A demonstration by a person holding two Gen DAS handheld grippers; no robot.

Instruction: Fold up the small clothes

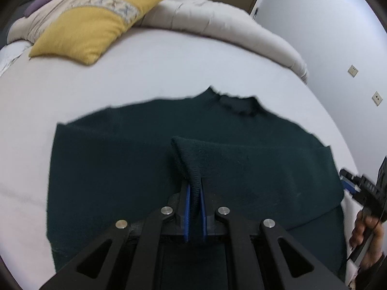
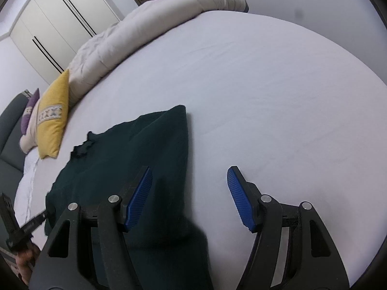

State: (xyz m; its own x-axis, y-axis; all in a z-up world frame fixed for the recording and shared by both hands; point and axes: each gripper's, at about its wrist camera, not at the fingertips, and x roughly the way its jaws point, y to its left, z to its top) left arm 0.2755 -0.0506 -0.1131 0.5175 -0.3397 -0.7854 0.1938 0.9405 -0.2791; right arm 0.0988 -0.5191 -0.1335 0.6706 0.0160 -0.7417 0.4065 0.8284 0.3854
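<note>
A dark green knit sweater (image 1: 116, 169) lies flat on the white bed sheet (image 1: 169, 60), collar (image 1: 238, 104) at the far side. My left gripper (image 1: 194, 188) is shut on the sweater's sleeve cuff (image 1: 187, 154), which is folded over the body's middle. In the right wrist view the sweater (image 2: 135, 159) lies left of centre. My right gripper (image 2: 189, 181) is open and empty, just above the sweater's right edge, its left finger (image 2: 139, 198) over the cloth and its right finger (image 2: 239, 198) over bare sheet. The right gripper also shows at the edge of the left wrist view (image 1: 362, 188).
A yellow cushion (image 1: 96, 21) and a rolled beige duvet (image 1: 217, 21) lie at the far side of the bed. A purple pillow (image 2: 30, 111) and grey headboard (image 2: 9, 130) are at the left. White wardrobes (image 2: 60, 24) stand behind. Bare sheet (image 2: 278, 96) stretches right of the sweater.
</note>
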